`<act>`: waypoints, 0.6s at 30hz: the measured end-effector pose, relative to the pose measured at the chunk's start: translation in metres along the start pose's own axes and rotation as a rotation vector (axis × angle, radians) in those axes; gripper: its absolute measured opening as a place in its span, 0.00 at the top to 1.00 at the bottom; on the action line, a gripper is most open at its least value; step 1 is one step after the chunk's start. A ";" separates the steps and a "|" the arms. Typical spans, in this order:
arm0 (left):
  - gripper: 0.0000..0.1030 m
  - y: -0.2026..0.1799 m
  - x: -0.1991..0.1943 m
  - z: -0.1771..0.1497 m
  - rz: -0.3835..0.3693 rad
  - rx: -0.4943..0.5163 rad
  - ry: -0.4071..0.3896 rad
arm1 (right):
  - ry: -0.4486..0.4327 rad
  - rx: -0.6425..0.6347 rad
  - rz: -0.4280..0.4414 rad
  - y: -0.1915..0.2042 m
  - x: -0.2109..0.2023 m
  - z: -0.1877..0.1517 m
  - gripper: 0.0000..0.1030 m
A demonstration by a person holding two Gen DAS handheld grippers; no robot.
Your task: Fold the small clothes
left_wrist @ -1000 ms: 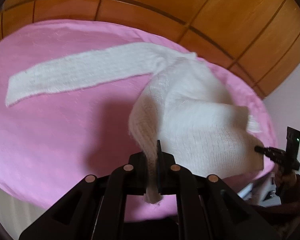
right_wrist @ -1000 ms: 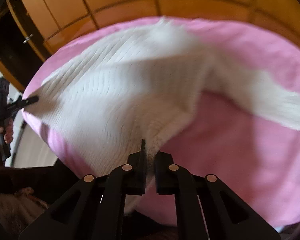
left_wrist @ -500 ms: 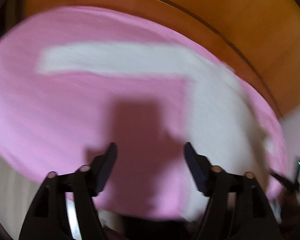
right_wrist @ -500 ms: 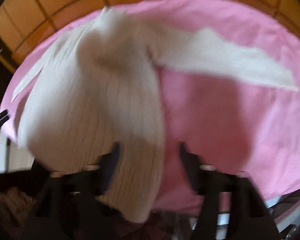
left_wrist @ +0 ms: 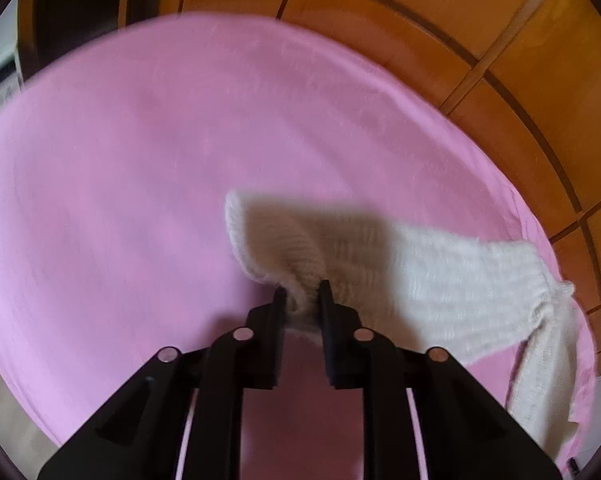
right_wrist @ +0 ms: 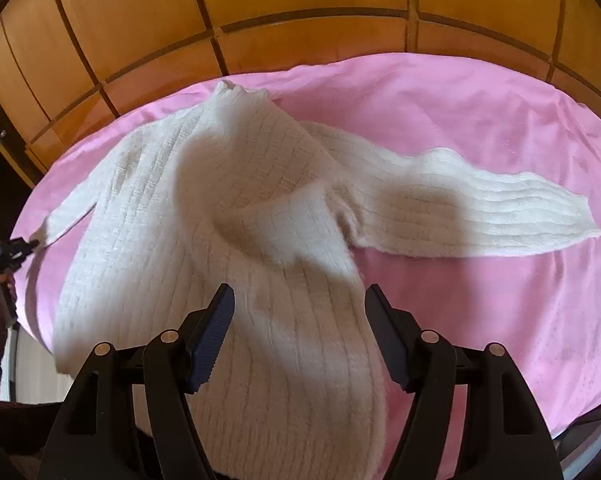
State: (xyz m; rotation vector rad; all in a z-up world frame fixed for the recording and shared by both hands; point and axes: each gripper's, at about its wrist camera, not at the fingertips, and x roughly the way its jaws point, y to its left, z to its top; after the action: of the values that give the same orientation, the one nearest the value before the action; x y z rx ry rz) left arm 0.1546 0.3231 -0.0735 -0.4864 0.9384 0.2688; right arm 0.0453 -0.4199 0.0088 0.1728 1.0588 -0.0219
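White ribbed knit sweater (right_wrist: 236, 208) spread on a pink sheet (right_wrist: 480, 128) that covers the supporting surface; orange wood panelling (right_wrist: 300, 4) stands behind it.

Right wrist view: the body of the sweater lies in the middle and left of the sheet, its collar toward the panelling. One sleeve (right_wrist: 480, 208) extends flat to the right. The lower body runs toward the camera and hangs over the near edge, with a raised fold across its middle. The right gripper (right_wrist: 300, 320) is held above this lower part, its two fingers spread wide apart and nothing between them. At the far left edge of this view the other tool appears, small, its tip at the end of the opposite sleeve.

Left wrist view: the left gripper (left_wrist: 302, 294) is clamped on the cuff end of a sleeve (left_wrist: 440, 276), a bunch of knit pinched between its nearly closed fingers. The cuff lies on the sheet, and the sleeve runs off to the right toward the sheet's edge. This view is somewhat blurred.
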 end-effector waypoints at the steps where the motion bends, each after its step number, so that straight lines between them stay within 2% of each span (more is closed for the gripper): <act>1: 0.88 0.001 -0.005 0.009 0.033 0.013 -0.025 | 0.002 0.006 -0.003 -0.001 0.002 0.003 0.35; 7: 0.88 0.029 -0.025 0.053 0.223 -0.011 -0.101 | -0.035 0.110 -0.070 -0.041 0.009 0.024 0.35; 9: 0.94 0.030 -0.022 0.059 0.282 -0.007 -0.090 | -0.041 0.153 -0.088 -0.058 0.014 0.032 0.35; 10: 0.92 0.028 -0.021 0.059 0.312 -0.004 -0.074 | -0.044 0.162 -0.094 -0.065 0.018 0.040 0.35; 11: 0.87 0.026 -0.022 0.058 0.321 -0.015 -0.075 | -0.046 0.160 -0.101 -0.069 0.021 0.047 0.35; 12: 0.59 0.023 -0.026 0.057 0.315 -0.030 -0.085 | -0.043 0.153 -0.107 -0.072 0.026 0.054 0.35; 14: 0.35 0.013 -0.038 0.051 0.281 -0.049 -0.137 | -0.033 0.124 -0.132 -0.075 0.041 0.071 0.35; 16: 0.35 -0.002 -0.050 0.047 0.242 0.000 -0.154 | -0.025 0.106 -0.136 -0.080 0.057 0.089 0.35; 18: 0.31 -0.032 -0.051 0.049 0.137 0.084 -0.151 | -0.010 0.079 -0.116 -0.079 0.074 0.106 0.35</act>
State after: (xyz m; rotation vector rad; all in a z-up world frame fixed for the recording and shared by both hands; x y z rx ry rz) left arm 0.1735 0.3195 0.0021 -0.3200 0.8327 0.3829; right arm 0.1649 -0.5095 -0.0153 0.1823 1.0576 -0.1691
